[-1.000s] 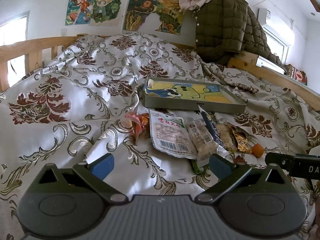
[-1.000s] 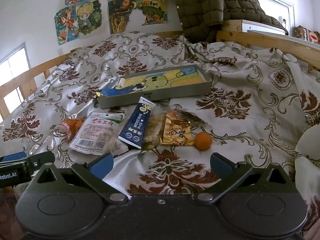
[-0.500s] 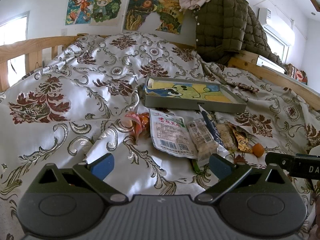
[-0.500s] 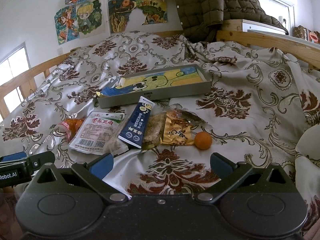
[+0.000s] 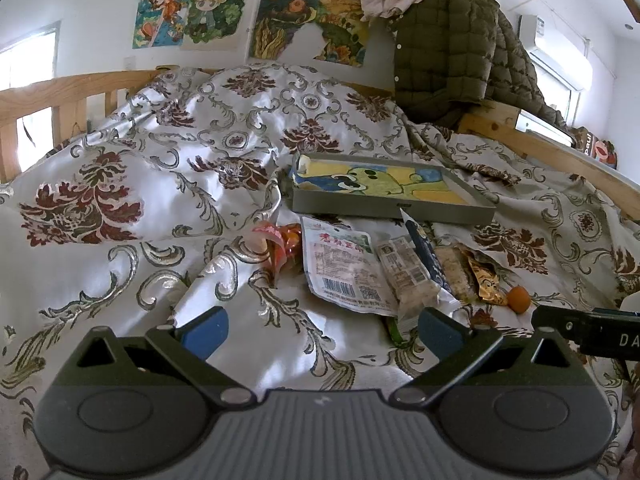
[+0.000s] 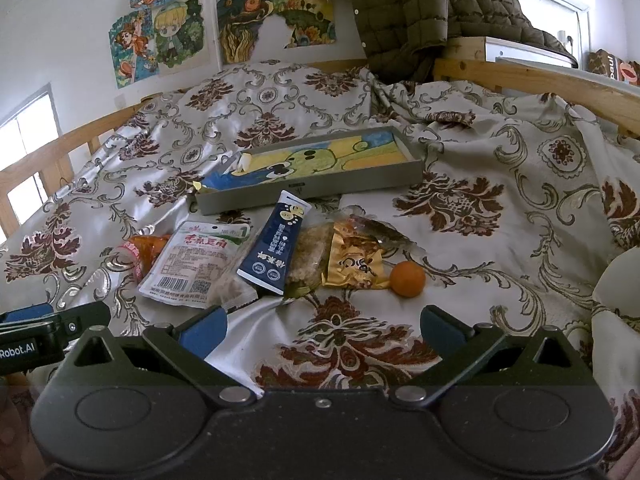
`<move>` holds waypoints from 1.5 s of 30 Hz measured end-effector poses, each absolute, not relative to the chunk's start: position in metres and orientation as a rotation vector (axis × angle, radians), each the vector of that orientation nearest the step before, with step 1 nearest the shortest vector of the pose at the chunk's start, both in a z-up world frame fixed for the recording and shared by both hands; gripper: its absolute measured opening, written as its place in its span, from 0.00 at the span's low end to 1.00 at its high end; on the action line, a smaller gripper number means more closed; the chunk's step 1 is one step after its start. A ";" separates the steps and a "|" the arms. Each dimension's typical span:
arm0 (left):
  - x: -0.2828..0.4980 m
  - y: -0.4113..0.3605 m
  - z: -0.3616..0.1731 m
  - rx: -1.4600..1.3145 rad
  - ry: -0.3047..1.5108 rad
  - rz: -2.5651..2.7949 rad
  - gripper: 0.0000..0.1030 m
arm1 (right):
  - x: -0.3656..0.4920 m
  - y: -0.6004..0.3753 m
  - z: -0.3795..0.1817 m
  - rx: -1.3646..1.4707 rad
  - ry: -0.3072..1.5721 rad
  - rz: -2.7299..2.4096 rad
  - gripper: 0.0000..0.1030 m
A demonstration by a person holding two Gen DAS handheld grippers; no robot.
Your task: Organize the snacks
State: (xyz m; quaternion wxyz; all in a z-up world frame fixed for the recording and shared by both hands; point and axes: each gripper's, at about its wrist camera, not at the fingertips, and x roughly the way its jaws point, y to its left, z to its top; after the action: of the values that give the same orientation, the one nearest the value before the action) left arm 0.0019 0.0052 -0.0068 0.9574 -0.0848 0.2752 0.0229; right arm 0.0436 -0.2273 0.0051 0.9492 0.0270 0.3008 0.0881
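Observation:
A grey tray [image 5: 384, 209] [image 6: 320, 190] with a cartoon picture inside lies on the patterned bedspread. In front of it sits a row of snacks: an orange-red wrapper [image 5: 280, 242] [image 6: 146, 245], a white packet with a barcode [image 5: 344, 268] [image 6: 192, 260], a dark blue packet [image 6: 274, 250] [image 5: 426, 250], a clear rice-cake pack [image 6: 308, 258], a gold packet [image 6: 354, 260] [image 5: 486, 280] and a small orange fruit [image 6: 407, 279] [image 5: 519, 299]. My left gripper [image 5: 322, 330] is open, short of the white packet. My right gripper [image 6: 322, 326] is open too, short of the gold packet and fruit. Neither holds anything.
A wooden bed rail [image 5: 72, 92] [image 6: 540, 84] runs round the far sides. A green quilted jacket [image 5: 448, 52] [image 6: 400, 12] hangs at the back. Bare bedspread [image 5: 120, 200] lies left of the snacks, and more bedspread [image 6: 520, 208] to their right.

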 end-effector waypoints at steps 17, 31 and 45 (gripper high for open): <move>0.016 -0.002 -0.008 -0.157 0.600 0.060 1.00 | 0.049 -0.232 0.001 0.123 0.660 0.191 0.99; 0.080 -0.028 0.003 -0.122 0.633 -0.100 1.00 | 0.084 -0.260 0.004 0.181 0.709 0.176 0.99; 0.159 -0.093 0.000 -0.087 0.680 -0.367 1.00 | 0.156 -0.298 -0.014 -0.022 0.786 0.179 0.98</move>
State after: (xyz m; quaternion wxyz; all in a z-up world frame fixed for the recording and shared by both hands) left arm 0.1593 -0.0933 0.0002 0.9253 -0.0426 0.3316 -0.1787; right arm 0.1556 -0.2977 -0.0140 0.9199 -0.0105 0.3823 0.0869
